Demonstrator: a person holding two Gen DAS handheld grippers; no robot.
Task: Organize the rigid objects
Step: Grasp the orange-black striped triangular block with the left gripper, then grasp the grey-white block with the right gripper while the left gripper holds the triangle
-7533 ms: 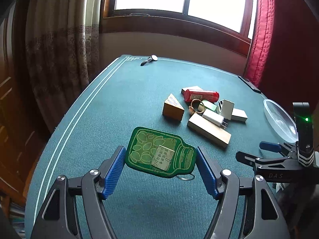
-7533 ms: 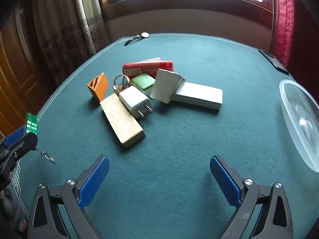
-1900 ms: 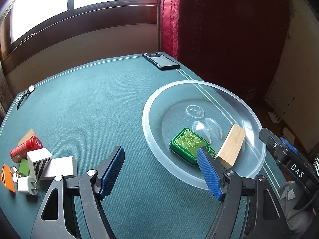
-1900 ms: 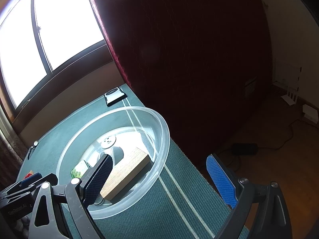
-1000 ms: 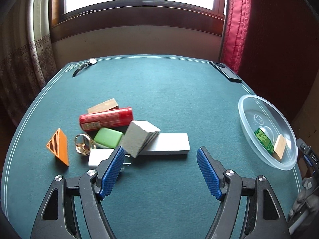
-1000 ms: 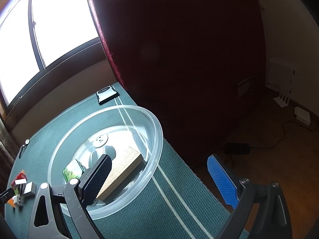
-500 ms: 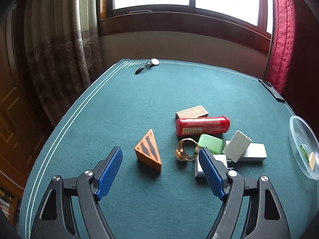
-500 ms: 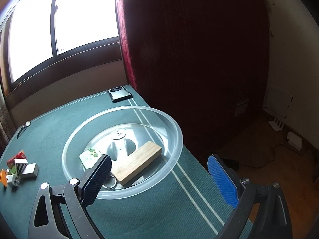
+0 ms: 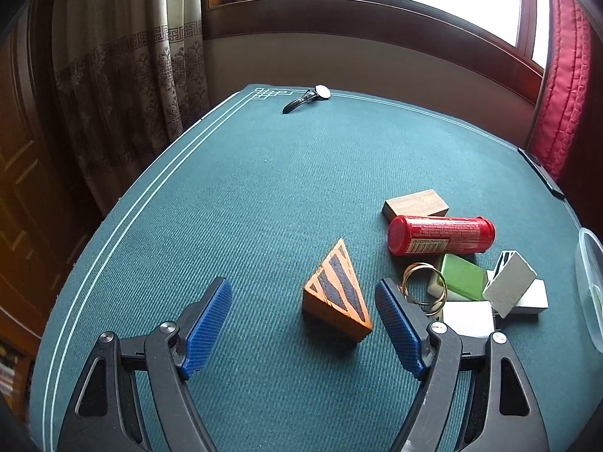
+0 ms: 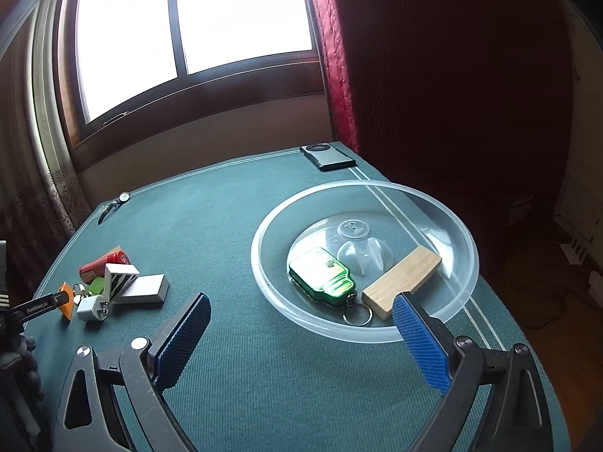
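Note:
My left gripper [image 9: 301, 286] hovers low over the green table; its jaws are closing, and the orange striped wedge [image 9: 335, 297] lies between its blue pads, untouched. To the wedge's right sit a red can [image 9: 441, 235], a brown block [image 9: 414, 205], key rings [image 9: 424, 288], a green block [image 9: 461, 277], a white charger [image 9: 467, 318] and a striped white block [image 9: 508, 286]. My right gripper [image 10: 301, 297] stands open and empty in front of the clear bowl [image 10: 463, 248]. The bowl holds a green keychain [image 10: 322, 277] and a wooden block [image 10: 401, 282].
A wristwatch [image 9: 307, 98] lies at the table's far edge, and a dark phone [image 10: 328, 158] at the far right corner. Curtains and a window stand behind. The table drops off just right of the bowl. The same pile of objects [image 10: 113, 282] shows left in the right wrist view.
The left gripper has swung left across the pile and moved closer, so the orange wedge now sits between its pads. The right gripper has turned left, showing more of the table beside the bowl.

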